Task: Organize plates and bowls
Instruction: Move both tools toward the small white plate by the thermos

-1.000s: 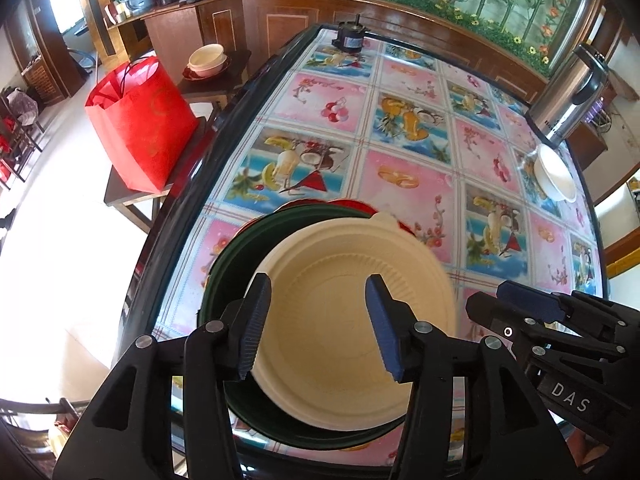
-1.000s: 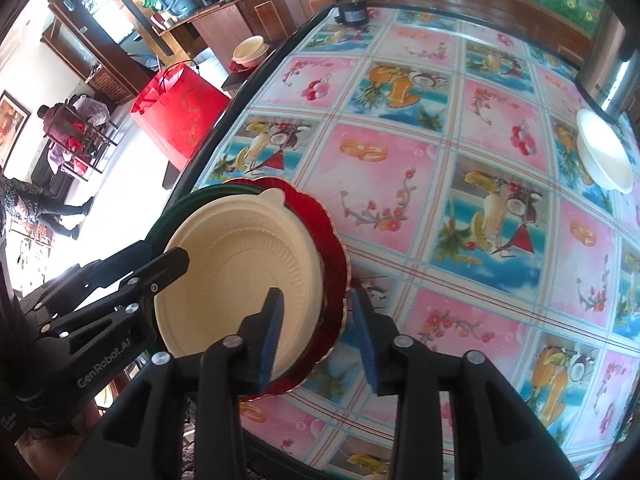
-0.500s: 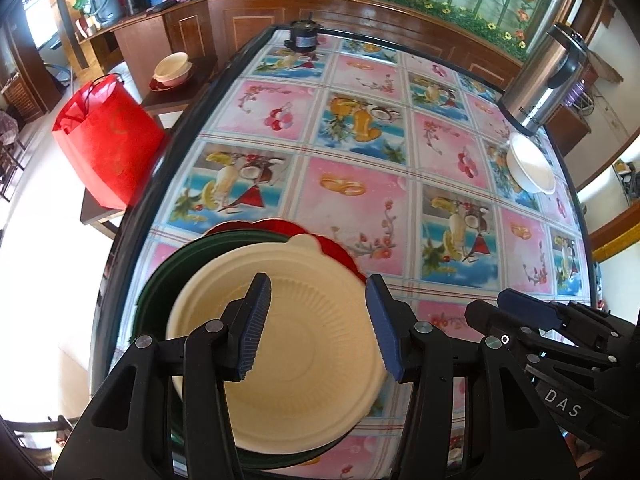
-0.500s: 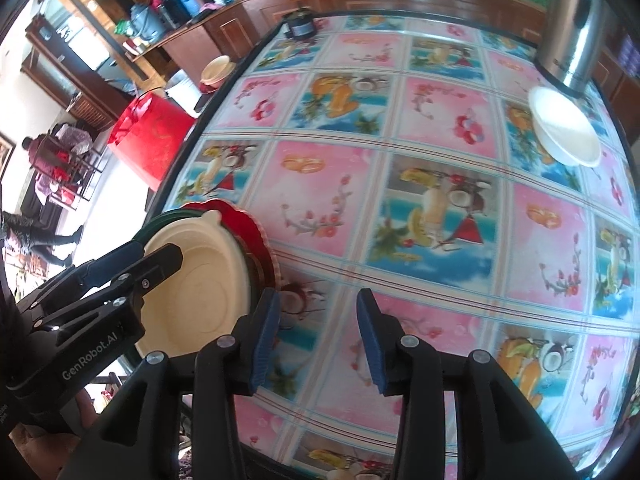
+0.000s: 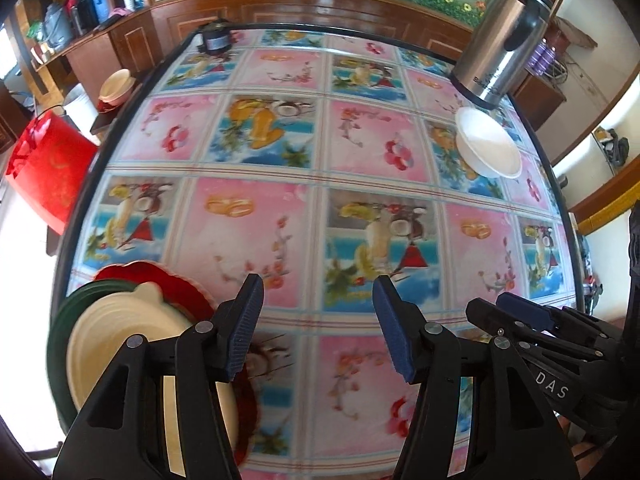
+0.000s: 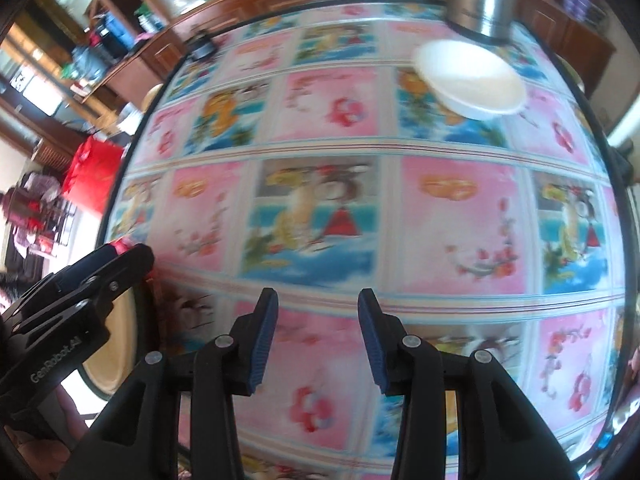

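Both grippers point steeply down over the table [image 5: 360, 152], side by side. The left gripper [image 5: 318, 326], jaws just widened, and right gripper [image 6: 314, 338] stand part open, empty. Stacked plates [image 5: 120, 332] lie at the left edge; a white bowl [image 5: 488, 148] far right.

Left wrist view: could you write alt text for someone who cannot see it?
The open left gripper, holding nothing, hangs over a table with a fruit-patterned cloth. At lower left a cream plate sits stacked on green and red plates; a white bowl sits far right by a steel flask.
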Demonstrator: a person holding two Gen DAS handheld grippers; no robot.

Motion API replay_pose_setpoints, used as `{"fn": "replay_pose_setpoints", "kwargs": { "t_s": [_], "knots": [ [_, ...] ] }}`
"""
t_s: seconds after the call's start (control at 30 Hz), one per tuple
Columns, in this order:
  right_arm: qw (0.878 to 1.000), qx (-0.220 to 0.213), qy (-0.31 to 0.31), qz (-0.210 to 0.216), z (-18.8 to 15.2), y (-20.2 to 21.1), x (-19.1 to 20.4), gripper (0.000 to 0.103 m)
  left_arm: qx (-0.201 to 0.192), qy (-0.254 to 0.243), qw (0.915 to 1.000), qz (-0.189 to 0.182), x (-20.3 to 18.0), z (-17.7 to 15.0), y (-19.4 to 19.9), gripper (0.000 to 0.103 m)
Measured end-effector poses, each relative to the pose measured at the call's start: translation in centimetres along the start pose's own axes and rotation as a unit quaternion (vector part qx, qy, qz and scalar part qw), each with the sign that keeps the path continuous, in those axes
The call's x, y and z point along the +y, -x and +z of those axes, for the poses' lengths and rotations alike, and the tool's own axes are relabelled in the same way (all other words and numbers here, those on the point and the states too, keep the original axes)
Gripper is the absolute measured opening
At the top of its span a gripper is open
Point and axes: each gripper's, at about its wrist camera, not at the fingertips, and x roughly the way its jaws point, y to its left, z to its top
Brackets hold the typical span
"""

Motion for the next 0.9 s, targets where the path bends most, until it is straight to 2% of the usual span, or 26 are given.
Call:
{"fn": "replay_pose_setpoints", "kwargs": {
  "t_s": [0.23, 0.5, 0.9],
  "knots": [
    [0.999, -0.008, -0.031, -0.013, 2.1, 0.3, -5.4, 0.042, 0.014, -0.023, 0.9996, -0.005, -4.9, 2.5, -2.9, 0.057],
    [0.998, -0.024, -0.046, -0.022, 5.6, 0.6, -10.0, 0.042, 0.02, -0.034, 0.9991, -0.015, -10.1, 6.9, -6.1, 0.057],
    [0.997, -0.044, -0.062, -0.03, 11.4, 0.1, -15.7, 0.042, 0.024, -0.032, 0.9991, -0.016, -14.5, 12.6, -10.4, 0.057]
  ]
}}
